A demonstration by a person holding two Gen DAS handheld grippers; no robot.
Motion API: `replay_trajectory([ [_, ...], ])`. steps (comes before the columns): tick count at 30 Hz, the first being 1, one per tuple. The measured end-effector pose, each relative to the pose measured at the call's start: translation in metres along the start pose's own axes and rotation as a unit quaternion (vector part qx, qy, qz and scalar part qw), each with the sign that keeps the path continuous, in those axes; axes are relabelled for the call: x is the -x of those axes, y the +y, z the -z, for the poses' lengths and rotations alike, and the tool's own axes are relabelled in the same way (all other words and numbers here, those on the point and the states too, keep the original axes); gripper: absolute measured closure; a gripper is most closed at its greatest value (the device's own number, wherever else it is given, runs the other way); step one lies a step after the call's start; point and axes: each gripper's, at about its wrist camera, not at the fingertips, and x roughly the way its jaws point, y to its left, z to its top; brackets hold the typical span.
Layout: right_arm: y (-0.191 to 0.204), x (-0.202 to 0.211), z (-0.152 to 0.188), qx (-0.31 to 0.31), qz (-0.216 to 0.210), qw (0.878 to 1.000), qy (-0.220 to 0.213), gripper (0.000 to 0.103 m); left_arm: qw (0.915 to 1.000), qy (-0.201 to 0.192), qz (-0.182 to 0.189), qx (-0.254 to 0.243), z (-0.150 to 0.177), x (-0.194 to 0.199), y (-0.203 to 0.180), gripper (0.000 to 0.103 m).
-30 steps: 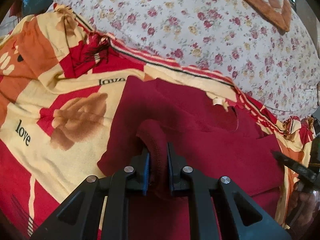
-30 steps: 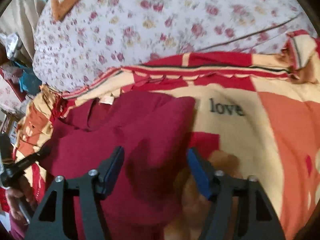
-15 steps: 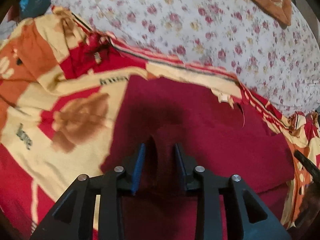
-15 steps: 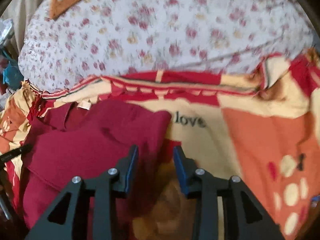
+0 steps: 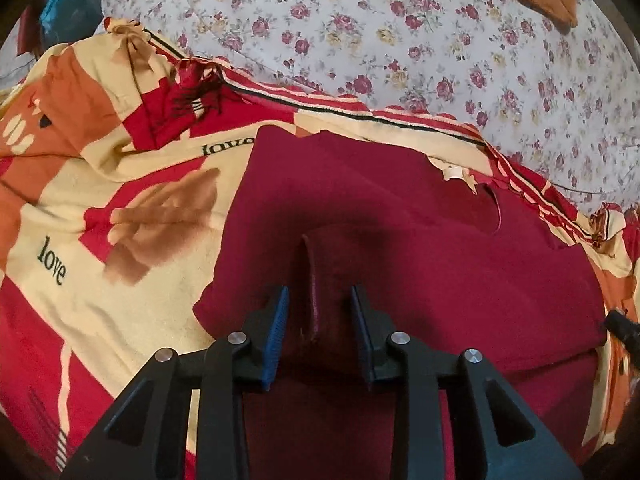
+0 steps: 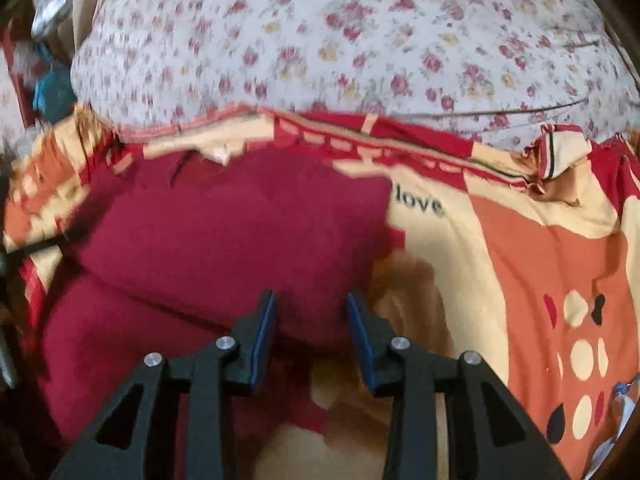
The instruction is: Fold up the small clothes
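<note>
Closest to me, my left gripper had its two fingers spread apart, and a thin raised ridge of cloth stood up in the gap between them without being pinched. My right gripper was let go too, with its fingers wide apart over the right edge of the dark red shirt. I could not tell if the fingers touched the cloth there. The dark red shirt lay spread on the blanket, partly folded, with one layer lying over another. In the right view its right edge made a straight line, just beside the word "love" printed on the blanket. A bit farther away I saw the neck hole of the shirt and a small pale tag at the collar. The blanket was red, orange and cream, with a brown shape printed on it to the left of the shirt. Its striped edge ran just behind the shirt. Farthest away was a big white cover with little red flowers, puffed up like a pillow. Far off at the left edge I saw something blue, too small to make out.
</note>
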Motion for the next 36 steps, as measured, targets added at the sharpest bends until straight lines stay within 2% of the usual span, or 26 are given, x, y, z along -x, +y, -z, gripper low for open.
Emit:
replay_trajectory([
  [3,0.007,-0.013,-0.017,0.003,-0.001,1.000,-0.004,0.064,0.9999,-0.001,-0.008,-0.006,-0.001,-0.002,-0.003,0.093],
  [6,0.017,-0.043,-0.032,0.010,-0.004,1.000,0.016,0.064,0.9998,-0.004,-0.015,-0.015,0.000,-0.003,-0.006,0.093],
  [9,0.021,-0.076,-0.037,0.021,0.015,0.999,0.043,0.064,0.9996,-0.006,-0.020,-0.019,0.000,-0.004,-0.007,0.092],
  [13,0.016,-0.085,-0.039,0.003,0.018,0.999,0.038,0.061,0.9994,-0.007,-0.025,-0.024,-0.001,-0.004,-0.009,0.092],
  [18,0.014,-0.046,-0.028,-0.002,0.010,1.000,0.028,0.059,0.9995,-0.007,-0.023,-0.022,0.000,-0.004,-0.009,0.092],
  [21,0.013,-0.025,-0.010,0.009,0.026,0.999,0.025,0.054,0.9996,-0.007,-0.020,-0.018,0.002,0.001,-0.008,0.092],
  [24,0.014,-0.024,0.006,0.030,0.041,0.998,0.037,0.052,0.9996,-0.008,-0.019,-0.019,0.006,0.008,-0.008,0.092],
  [28,0.020,-0.016,0.009,0.047,0.057,0.997,0.033,0.052,0.9996,-0.010,-0.011,-0.026,0.014,0.023,-0.008,0.092],
  [30,0.019,0.000,0.012,0.034,0.035,0.998,0.026,0.049,0.9994,-0.012,-0.007,-0.033,0.021,0.036,-0.006,0.092],
  [31,0.018,0.007,0.015,0.024,0.020,0.999,0.025,0.043,0.9993,-0.010,-0.006,-0.036,0.025,0.040,-0.005,0.091],
  [33,0.017,0.022,0.027,0.008,-0.013,0.999,0.033,0.037,0.9988,-0.005,0.000,-0.048,0.036,0.050,0.000,0.090],
  [36,0.020,0.040,0.052,0.012,-0.050,0.997,0.057,0.037,0.9980,0.007,0.004,-0.063,0.057,0.064,0.010,0.084],
])
